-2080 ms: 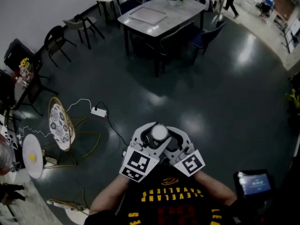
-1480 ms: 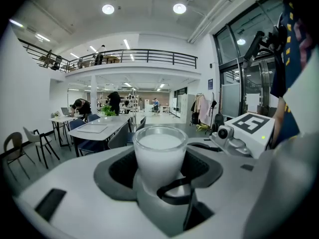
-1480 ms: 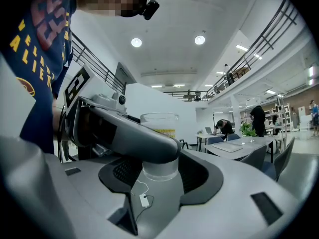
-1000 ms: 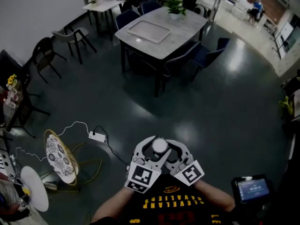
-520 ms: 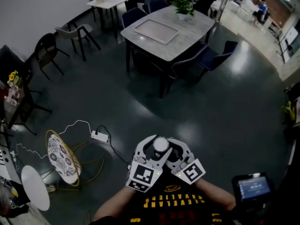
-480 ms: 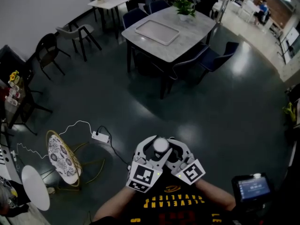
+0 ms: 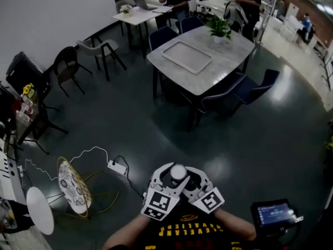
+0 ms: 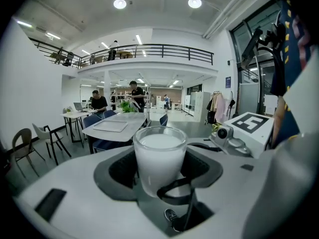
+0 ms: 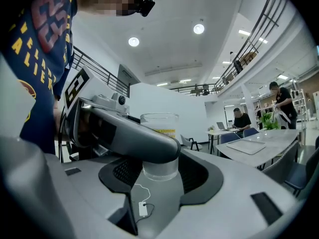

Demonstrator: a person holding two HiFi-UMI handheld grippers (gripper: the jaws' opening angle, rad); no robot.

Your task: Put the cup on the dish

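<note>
A frosted white cup (image 7: 178, 172) is held in front of the person's chest, well above the dark floor. My left gripper (image 7: 170, 176) and right gripper (image 7: 186, 176) both close around it from either side. In the left gripper view the cup (image 8: 160, 156) stands upright between the dark pads, which touch its sides. In the right gripper view the cup (image 9: 159, 133) sits between the pads, with the left gripper's grey jaw crossing in front of it. A flat rectangular dish (image 7: 187, 57) lies on the grey table (image 7: 229, 56) ahead, also seen as the dish (image 8: 113, 126).
Dark blue chairs (image 7: 254, 89) surround the grey table, and a potted plant (image 7: 220, 26) stands on it. Two people are at the far tables. A power strip with its cable (image 7: 117, 166), a gold wire chair (image 7: 74, 185) and a white round table (image 7: 39, 217) are on the left.
The whole view has travelled across the floor: the grey table now sits further right and lower in the head view. Both grippers keep the same hold on the cup.
</note>
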